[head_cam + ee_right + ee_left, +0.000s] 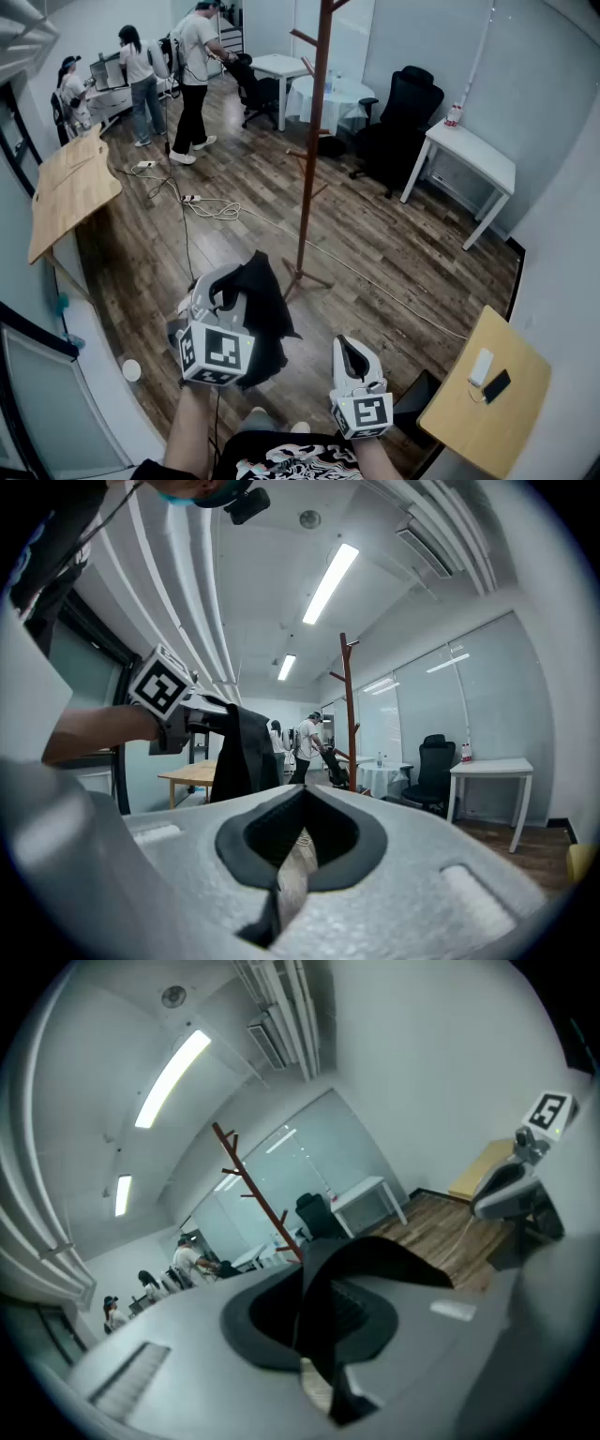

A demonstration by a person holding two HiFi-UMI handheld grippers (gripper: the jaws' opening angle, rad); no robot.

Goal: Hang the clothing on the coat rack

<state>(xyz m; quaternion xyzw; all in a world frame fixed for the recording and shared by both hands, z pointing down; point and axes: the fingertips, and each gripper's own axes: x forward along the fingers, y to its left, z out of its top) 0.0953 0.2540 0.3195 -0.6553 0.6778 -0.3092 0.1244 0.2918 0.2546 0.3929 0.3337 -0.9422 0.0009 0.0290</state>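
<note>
The jaws of my left gripper point(214, 298) pinch the black garment point(265, 302) short of the coat rack point(312, 141), ready for hanging; my right gripper point(352, 354) is closed, empty.

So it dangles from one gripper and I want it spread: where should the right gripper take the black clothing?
Probably its upper edge, just beside the left gripper, which pinches the black clothing in a bunch. Come level from the side of the right gripper, where the cloth droops in loose folds; its shut, empty jaws must open first.
</note>
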